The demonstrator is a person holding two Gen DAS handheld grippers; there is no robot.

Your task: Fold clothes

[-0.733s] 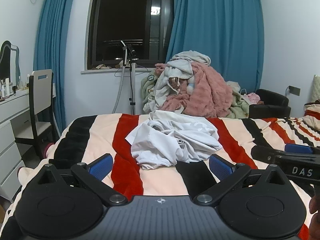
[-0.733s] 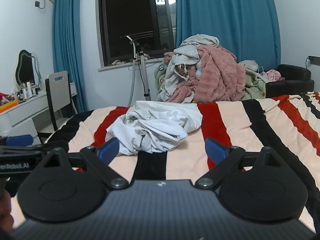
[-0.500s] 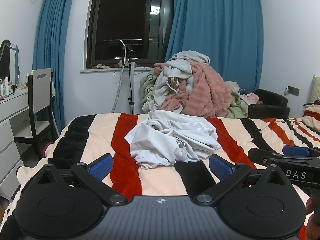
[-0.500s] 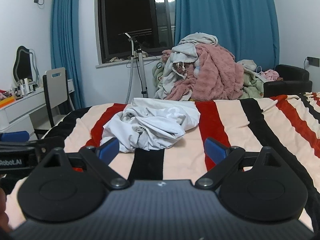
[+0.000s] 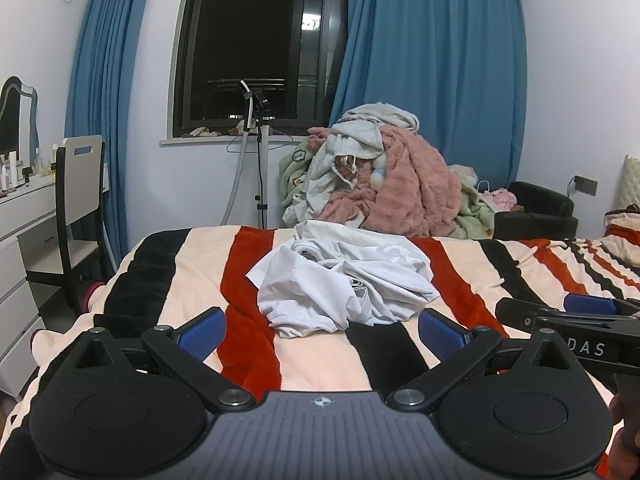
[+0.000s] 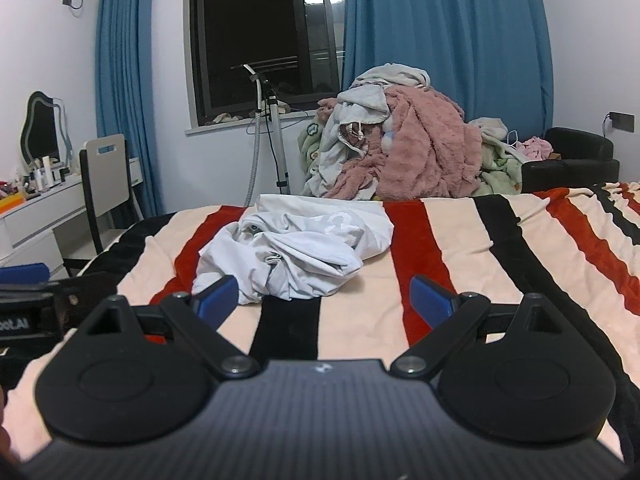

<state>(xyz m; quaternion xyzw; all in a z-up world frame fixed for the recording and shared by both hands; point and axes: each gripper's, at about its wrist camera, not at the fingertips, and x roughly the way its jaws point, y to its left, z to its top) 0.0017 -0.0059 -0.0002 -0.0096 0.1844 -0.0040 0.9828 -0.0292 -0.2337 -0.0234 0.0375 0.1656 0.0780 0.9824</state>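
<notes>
A crumpled white garment (image 5: 344, 280) lies in a heap on the striped bed (image 5: 460, 292); it also shows in the right wrist view (image 6: 296, 248). My left gripper (image 5: 320, 330) is open and empty, just short of the heap's near edge. My right gripper (image 6: 324, 298) is open and empty, with its left fingertip (image 6: 218, 294) in front of the heap's near edge. The right gripper shows at the right edge of the left wrist view (image 5: 588, 316). The left gripper shows at the left edge of the right wrist view (image 6: 28, 300).
A tall pile of pink, grey and green clothes (image 5: 380, 184) stands behind the bed. A steamer stand (image 5: 260, 160) is under the window. A chair (image 5: 80, 200) and white dresser (image 5: 20, 232) are at the left. A black armchair (image 5: 536, 216) is at the right.
Both grippers have moved a little forward toward the white garment, which looks slightly larger and lower in both views. Both stay open.
</notes>
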